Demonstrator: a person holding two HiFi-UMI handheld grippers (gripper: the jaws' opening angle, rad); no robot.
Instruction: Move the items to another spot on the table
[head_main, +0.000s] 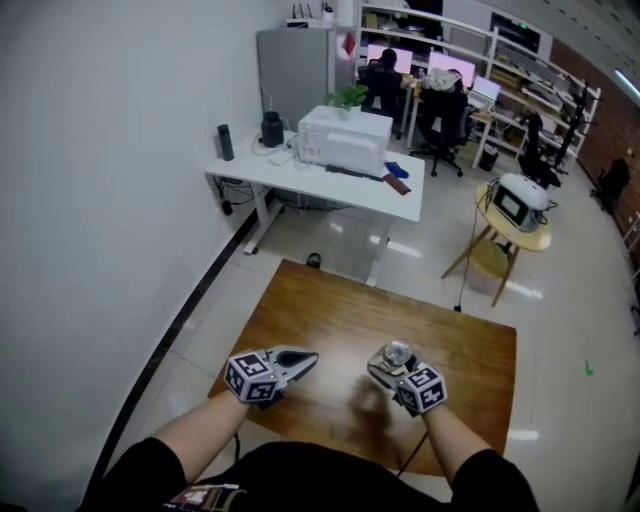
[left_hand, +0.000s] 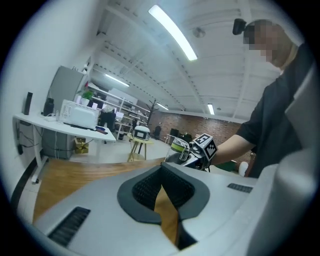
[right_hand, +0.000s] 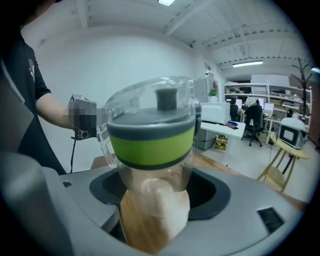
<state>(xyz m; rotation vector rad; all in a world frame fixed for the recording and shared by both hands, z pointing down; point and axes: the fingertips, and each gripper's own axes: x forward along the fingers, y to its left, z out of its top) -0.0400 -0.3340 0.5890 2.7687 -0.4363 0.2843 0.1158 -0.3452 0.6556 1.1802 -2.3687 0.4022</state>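
The move looks only partly done: the right gripper (head_main: 393, 366) grips the clear green-banded jar (right_hand: 152, 134) between its jaws over the wooden table (head_main: 300, 310), not yet set down, while the left gripper (head_main: 299, 362) beside it is closed on nothing.

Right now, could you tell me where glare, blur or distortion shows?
Head view: glare patches on the pale glossy floor; brown wooden table sharp. Right gripper view: fisheye bending; the close clear jar with green-banded lid looks soft. Left gripper view: dark corners, white ceiling strip light blown out.
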